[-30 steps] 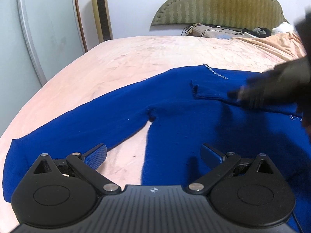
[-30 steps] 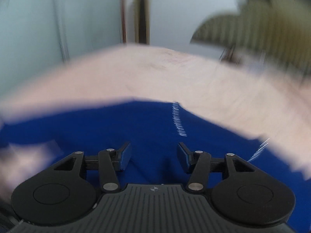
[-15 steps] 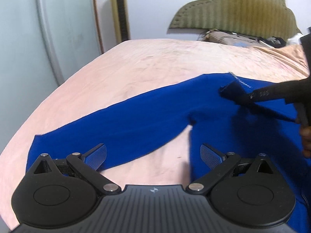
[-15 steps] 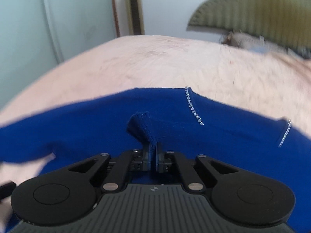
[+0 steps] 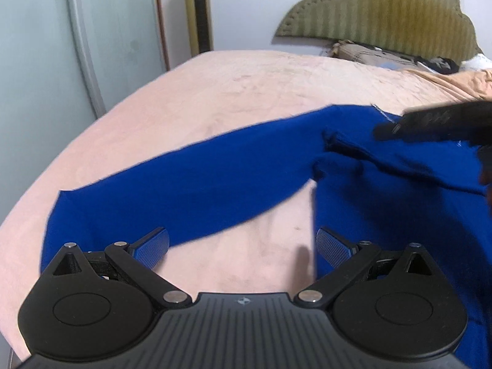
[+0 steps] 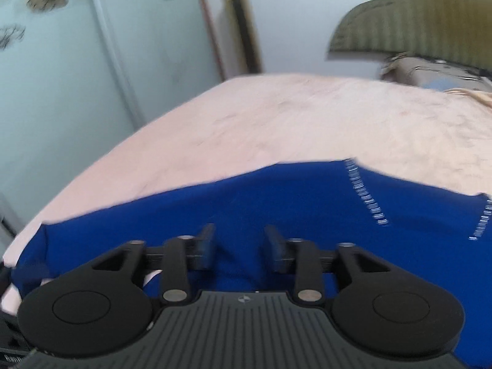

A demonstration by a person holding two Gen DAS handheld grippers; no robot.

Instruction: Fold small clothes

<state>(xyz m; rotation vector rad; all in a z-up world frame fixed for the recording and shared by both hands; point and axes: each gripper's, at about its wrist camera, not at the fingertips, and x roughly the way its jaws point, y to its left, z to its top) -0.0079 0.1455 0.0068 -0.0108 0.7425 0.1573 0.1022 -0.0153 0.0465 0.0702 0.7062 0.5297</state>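
A blue long-sleeved top point(image 5: 215, 181) lies on the pink bed point(image 5: 261, 83). Its left sleeve stretches out to the left, and the other sleeve lies folded across the body, its cuff point(image 5: 332, 138) near the armpit. My left gripper point(image 5: 243, 246) is open and empty, low over the bed between the sleeve and the body. My right gripper point(image 6: 238, 246) is open and empty just above the blue top point(image 6: 307, 203). It also shows in the left wrist view point(image 5: 384, 129), coming in from the right above the folded cuff.
A padded olive headboard point(image 5: 378, 9) and a pile of things point(image 5: 369, 53) are at the far end of the bed. A gold tower fan point(image 5: 198, 12) and a pale wardrobe point(image 5: 46, 46) stand at the left. A row of silver beads point(image 6: 366, 196) trims the top's neckline.
My right gripper was shut on the folded sleeve's cuff half a second ago; it has let go and lifted slightly. My left gripper has drifted left, staying open.
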